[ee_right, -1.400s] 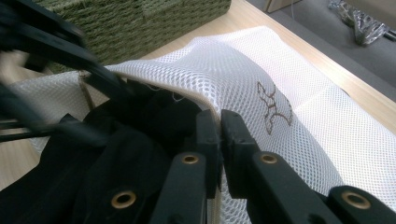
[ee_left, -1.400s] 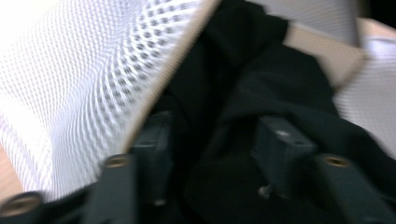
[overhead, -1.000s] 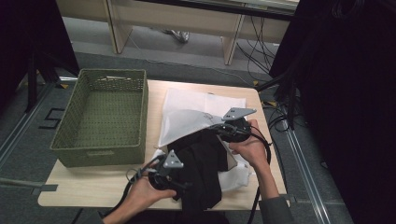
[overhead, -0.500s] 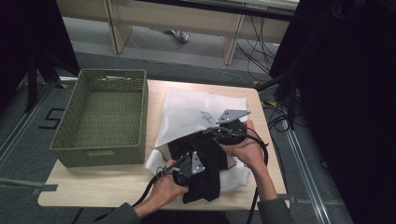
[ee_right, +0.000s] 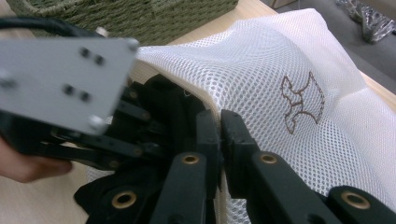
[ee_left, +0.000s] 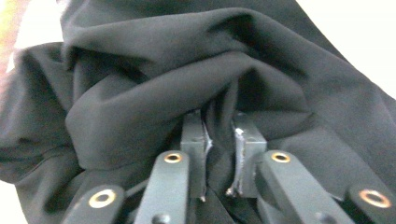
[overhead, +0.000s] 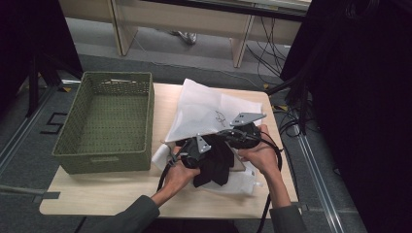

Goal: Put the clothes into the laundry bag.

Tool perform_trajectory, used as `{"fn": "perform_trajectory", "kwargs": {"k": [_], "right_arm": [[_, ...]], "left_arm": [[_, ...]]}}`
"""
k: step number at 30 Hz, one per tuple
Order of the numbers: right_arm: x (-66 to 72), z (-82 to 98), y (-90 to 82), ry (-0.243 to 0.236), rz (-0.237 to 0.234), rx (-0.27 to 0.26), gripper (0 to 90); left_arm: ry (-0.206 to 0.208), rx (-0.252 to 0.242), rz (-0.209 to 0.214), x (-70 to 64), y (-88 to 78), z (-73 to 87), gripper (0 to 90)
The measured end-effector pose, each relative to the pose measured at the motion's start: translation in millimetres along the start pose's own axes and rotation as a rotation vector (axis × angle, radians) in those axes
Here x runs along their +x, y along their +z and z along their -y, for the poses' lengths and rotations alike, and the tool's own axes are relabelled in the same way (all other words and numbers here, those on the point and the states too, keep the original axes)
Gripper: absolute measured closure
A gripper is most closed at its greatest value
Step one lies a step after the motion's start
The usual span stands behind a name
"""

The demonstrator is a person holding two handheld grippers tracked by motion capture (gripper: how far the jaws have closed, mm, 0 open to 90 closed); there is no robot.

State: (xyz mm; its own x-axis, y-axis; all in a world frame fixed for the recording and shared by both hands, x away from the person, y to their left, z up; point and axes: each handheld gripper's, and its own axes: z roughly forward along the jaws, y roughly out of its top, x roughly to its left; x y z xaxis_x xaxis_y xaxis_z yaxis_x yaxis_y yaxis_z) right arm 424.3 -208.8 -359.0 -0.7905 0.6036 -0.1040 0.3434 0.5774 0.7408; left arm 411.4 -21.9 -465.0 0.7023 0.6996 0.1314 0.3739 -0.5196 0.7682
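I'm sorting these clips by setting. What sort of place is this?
Probably a lab or office set up for recording, not a home: a small wooden table on grey carpet, loose cables along the floor, black curtains at the side, and plain desks behind.

Basket (overhead: 104, 121) left on table (overhead: 121, 194) — mesh bag (overhead: 204, 111) right, garment (overhead: 216, 162) before it

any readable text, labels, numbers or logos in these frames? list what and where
"5": black numeral on the floor left of the table, high view.
Brown emblem, no letters: on the white mesh bag, right gripper view; it also shows on the bag in the high view, too small to make out.
Nothing legible on the green basket, the black garment or the tongs.
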Motion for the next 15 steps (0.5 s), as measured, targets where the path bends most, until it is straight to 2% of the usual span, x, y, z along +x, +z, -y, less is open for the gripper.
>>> {"fn": "perform_trajectory", "kwargs": {"k": [1,3,4,5,7,8,9,11,12,13,15], "right_arm": [[1.7,-0.5,-0.6,0.012,0.016,0.006,87.5],[4.0,-2.2,-0.8,-0.004,0.011,0.008,87.4],[4.7,-2.9,-0.2,-0.025,0.007,0.002,87.5],[7.3,-3.5,0.6,-0.009,0.01,-0.002,87.5],[8.4,-4.5,0.7,-0.031,0.021,-0.011,87.4],[9.1,-5.1,-0.2,-0.025,0.001,0.01,87.5],[10.1,-5.1,-0.5,-0.02,0.012,0.008,87.4],[11.0,-5.5,0.2,-0.03,0.007,0.005,87.4],[12.1,-5.3,1.2,-0.03,0.018,-0.005,87.4],[11.7,-5.9,0.9,-0.037,-0.002,0.006,87.4],[13.0,-6.4,0.8,-0.021,-0.003,0.015,87.4]], "left_arm": [[-0.008,-0.007,0.014,1.3,-5.5,1.8,73.2],[-0.013,-0.006,0.053,3.9,-18.2,6.4,66.3],[-0.029,-0.013,0.065,4.3,-24.9,9.8,62.8],[-0.022,-0.019,0.08,6.5,-34.7,14.0,59.0],[-0.068,-0.021,0.109,7.1,-48.0,20.8,50.1],[-0.079,-0.018,0.126,7.8,-55.1,24.8,45.4],[-0.079,-0.021,0.145,7.5,-63.6,30.3,41.6],[-0.065,-0.01,0.155,6.7,-74.1,40.1,34.9],[-0.088,-0.003,0.162,4.0,-76.6,44.0,31.2],[-0.098,-0.003,0.182,0.9,-78.1,49.4,29.1],[-0.085,0.008,0.197,-7.7,-77.1,59.6,25.0]]}}
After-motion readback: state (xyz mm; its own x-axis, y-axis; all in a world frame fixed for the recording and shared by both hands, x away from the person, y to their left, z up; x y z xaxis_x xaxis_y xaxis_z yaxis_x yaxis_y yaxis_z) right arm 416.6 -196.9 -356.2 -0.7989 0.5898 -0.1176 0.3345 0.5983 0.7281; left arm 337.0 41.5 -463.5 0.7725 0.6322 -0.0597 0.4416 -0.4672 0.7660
